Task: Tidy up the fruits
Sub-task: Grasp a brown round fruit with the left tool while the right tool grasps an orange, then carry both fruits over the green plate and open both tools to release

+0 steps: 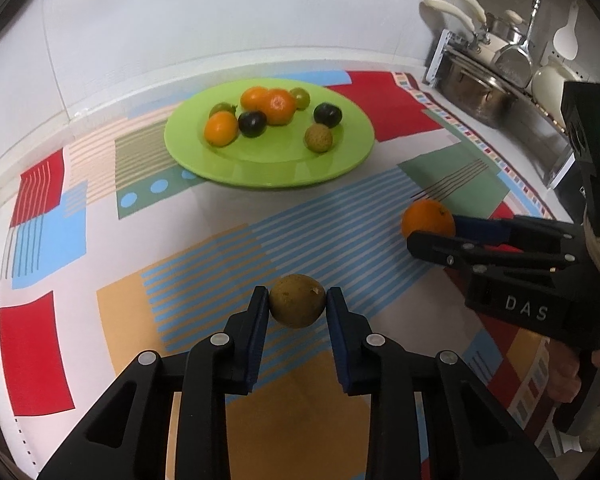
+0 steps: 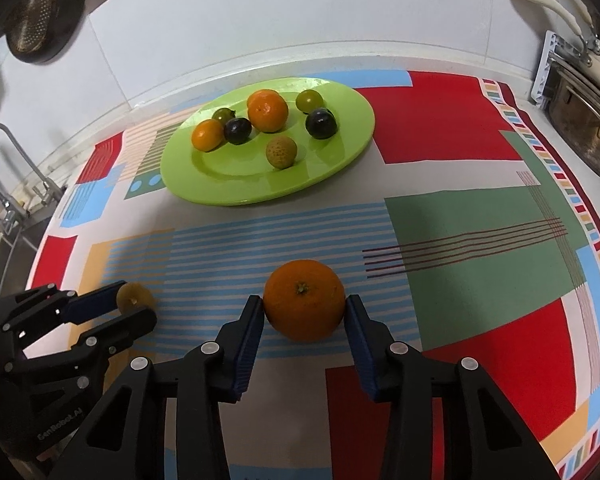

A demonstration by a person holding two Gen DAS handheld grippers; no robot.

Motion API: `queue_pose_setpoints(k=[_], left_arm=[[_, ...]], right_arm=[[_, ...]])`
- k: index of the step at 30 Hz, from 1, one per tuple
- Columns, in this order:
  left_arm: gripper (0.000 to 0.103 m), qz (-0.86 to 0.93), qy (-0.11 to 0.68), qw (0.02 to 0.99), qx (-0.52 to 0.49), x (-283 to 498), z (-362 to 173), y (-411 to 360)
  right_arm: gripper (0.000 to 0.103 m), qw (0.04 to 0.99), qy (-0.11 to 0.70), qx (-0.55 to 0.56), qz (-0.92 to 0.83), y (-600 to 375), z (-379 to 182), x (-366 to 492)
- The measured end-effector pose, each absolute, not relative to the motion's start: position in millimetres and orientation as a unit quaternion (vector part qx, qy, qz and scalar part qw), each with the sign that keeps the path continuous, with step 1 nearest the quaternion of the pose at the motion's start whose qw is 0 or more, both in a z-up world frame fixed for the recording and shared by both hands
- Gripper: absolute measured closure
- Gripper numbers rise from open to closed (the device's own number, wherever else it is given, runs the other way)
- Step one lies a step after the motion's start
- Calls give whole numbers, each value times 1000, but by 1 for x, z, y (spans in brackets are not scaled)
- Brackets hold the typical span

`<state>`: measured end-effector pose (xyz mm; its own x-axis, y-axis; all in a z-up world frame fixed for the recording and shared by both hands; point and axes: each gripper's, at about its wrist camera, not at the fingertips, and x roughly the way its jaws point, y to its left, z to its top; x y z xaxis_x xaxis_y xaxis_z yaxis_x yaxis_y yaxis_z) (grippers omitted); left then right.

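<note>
Fingertips of left hand-held gripper (image 1: 297, 300) clamp brown fruit (image 1: 297, 300); right hand-held gripper (image 2: 305, 308) clamps orange (image 2: 304, 300).

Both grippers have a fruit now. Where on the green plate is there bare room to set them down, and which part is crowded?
The green plate is bare across its near-left part, in front of the small orange and left of the speckled tan fruit. Its near-right rim, below the dark plum, is free too. The back half is crowded: the large orange, plums and green fruits sit close together.
</note>
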<state>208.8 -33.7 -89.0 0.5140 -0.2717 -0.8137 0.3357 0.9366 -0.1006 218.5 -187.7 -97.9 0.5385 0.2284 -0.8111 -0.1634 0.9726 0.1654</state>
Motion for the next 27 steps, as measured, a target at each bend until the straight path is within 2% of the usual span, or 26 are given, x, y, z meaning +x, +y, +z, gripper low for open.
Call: queue_pose_setpoints(k=[27], left_arm=[[74,-194,357,913,32,176,-1,-30]], right_arm=[[61,917,371,34,139,-180,-14,170]])
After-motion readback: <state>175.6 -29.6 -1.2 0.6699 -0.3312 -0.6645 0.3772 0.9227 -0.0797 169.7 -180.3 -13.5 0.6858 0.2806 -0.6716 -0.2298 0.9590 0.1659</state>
